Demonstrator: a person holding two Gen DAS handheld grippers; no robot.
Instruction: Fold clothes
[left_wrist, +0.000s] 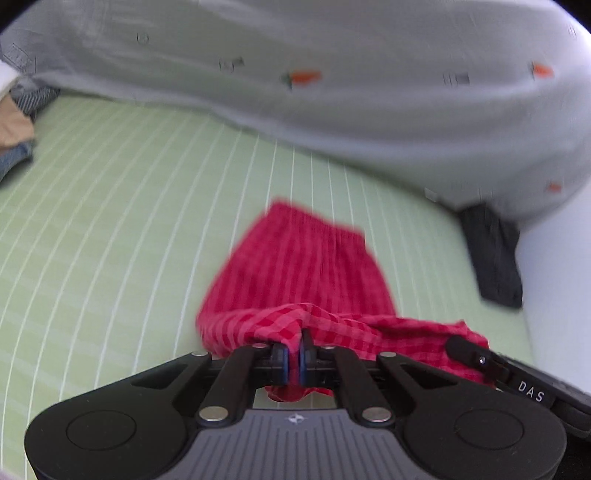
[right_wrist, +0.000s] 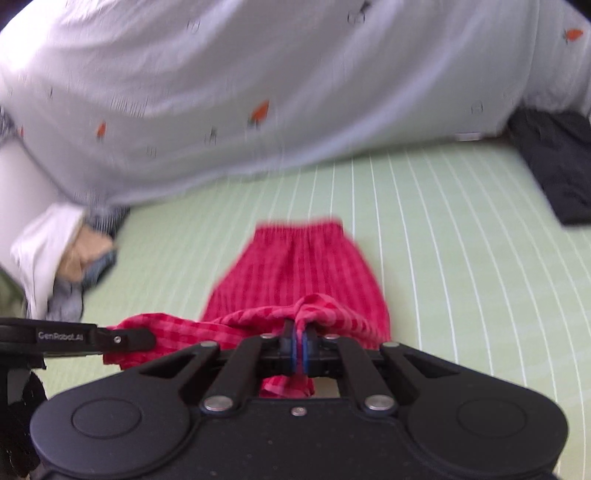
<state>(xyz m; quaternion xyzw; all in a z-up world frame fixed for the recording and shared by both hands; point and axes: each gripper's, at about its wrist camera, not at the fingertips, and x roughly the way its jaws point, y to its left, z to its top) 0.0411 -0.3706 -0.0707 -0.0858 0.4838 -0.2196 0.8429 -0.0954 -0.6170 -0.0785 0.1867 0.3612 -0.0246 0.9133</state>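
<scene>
Red-and-pink checked woven cotton shorts (left_wrist: 295, 266) with a gathered elastic waistband hang from both my grippers. My left gripper (left_wrist: 292, 350) is clamped on a bunched fold of the hem, its blue-lined pads pinched tight on the cloth. My right gripper (right_wrist: 298, 343) grips the same edge just beside it, closed on another thin fold. Ahead of and below the jaws, the body of the shorts trails onto a pale green bedsheet with thin white stripes (left_wrist: 129, 206), waistband farthest from me.

I judge the main risk is slippage: each pinch holds little fabric, so a quick pull could tug the thin cloth free and spoil the fold. Uneven hands would also skew the crease.

Beyond the shorts lies a soft, puffy white quilt with small orange motifs (left_wrist: 332, 74). A limp dark garment (left_wrist: 495, 258) lies to the right, and crumpled clothes (right_wrist: 66, 258) sit to the left.
</scene>
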